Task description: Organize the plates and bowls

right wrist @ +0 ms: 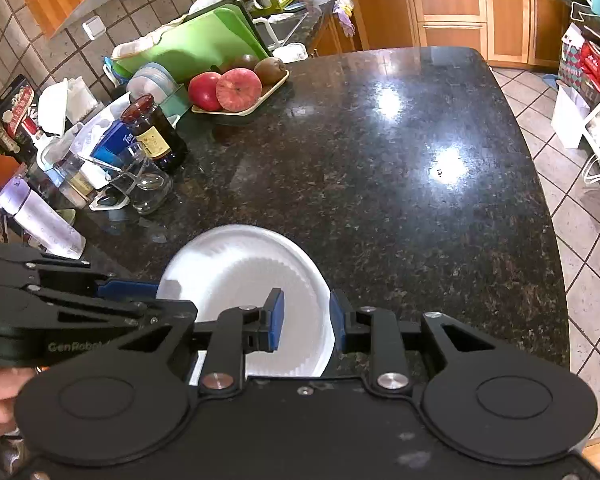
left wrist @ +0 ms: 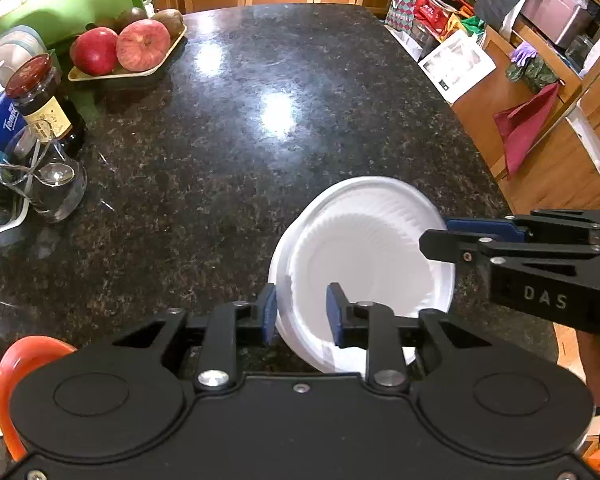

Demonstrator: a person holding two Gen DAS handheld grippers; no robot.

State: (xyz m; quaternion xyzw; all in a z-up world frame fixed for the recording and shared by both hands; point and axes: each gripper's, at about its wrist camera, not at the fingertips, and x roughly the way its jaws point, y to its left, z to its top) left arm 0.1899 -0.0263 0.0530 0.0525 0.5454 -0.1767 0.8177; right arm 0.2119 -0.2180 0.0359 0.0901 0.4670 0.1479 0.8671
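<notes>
A white, ribbed, throwaway bowl (left wrist: pixel 364 264) sits on the dark speckled stone tabletop (left wrist: pixel 219 140), near its front edge. A second white rim shows just under and to the left of it, so two bowls seem to be nested, a little crooked.

The left gripper (left wrist: pixel 302 312) is placed at the bowl's near rim, at about 7 o'clock. Its jaws are apart, one blue pad outside the rim and one inside. The rim is straddled but is not yet seen to be pinched.

The right gripper (right wrist: pixel 307 322) is placed at the bowl's other side, at about 3 o'clock as seen from the left wrist. Its jaws are apart too, with the rim between the pads.

To do this step well, the jaws should be closed slowly and softly, because the thin wall will likely bend or crack. Only one rim should be caught if the bowls are to be split. Both sides should be lifted level.

The tray of red apples (left wrist: pixel 127 46) and the dark glass jar (left wrist: pixel 43 104) at 10 o'clock are well apart and should be left alone.
</notes>
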